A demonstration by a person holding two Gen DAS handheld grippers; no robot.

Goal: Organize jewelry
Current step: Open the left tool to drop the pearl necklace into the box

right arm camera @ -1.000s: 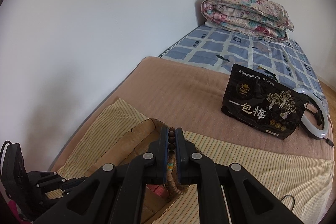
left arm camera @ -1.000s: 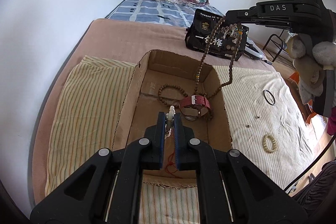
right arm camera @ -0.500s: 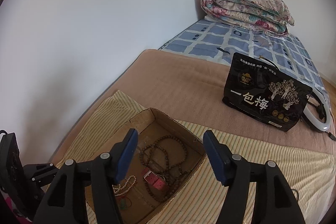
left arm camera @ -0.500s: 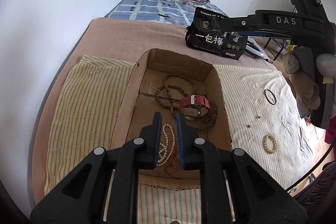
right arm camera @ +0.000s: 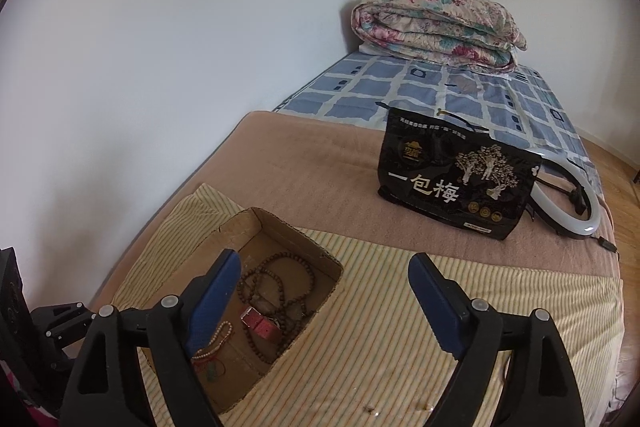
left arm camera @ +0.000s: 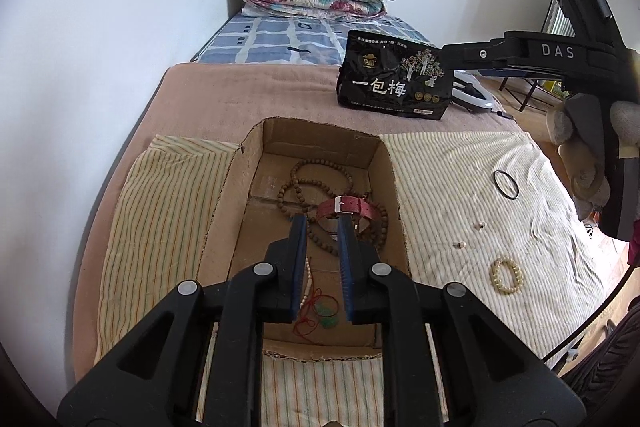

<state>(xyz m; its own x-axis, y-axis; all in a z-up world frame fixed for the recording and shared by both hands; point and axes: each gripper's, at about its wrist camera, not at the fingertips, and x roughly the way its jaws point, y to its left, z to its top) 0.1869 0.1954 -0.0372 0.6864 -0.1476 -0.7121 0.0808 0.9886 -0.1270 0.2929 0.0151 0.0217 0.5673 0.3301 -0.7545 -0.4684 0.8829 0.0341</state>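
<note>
A: How does the left gripper (left arm camera: 322,227) stand?
B: Its jaws are slightly parted with nothing between them, above the cardboard box (left arm camera: 394,195). Under it lie a pale bead string with a red cord (left arm camera: 309,281); beyond are a red watch strap (left arm camera: 347,207) and brown bead necklace (left arm camera: 298,187)

A: And the right gripper (right arm camera: 324,267)?
B: Spread wide and empty, over the box's right edge and the striped cloth (right arm camera: 400,267). On the cloth lie a cream bracelet (left arm camera: 507,274) and a black ring (left arm camera: 506,184)
</note>
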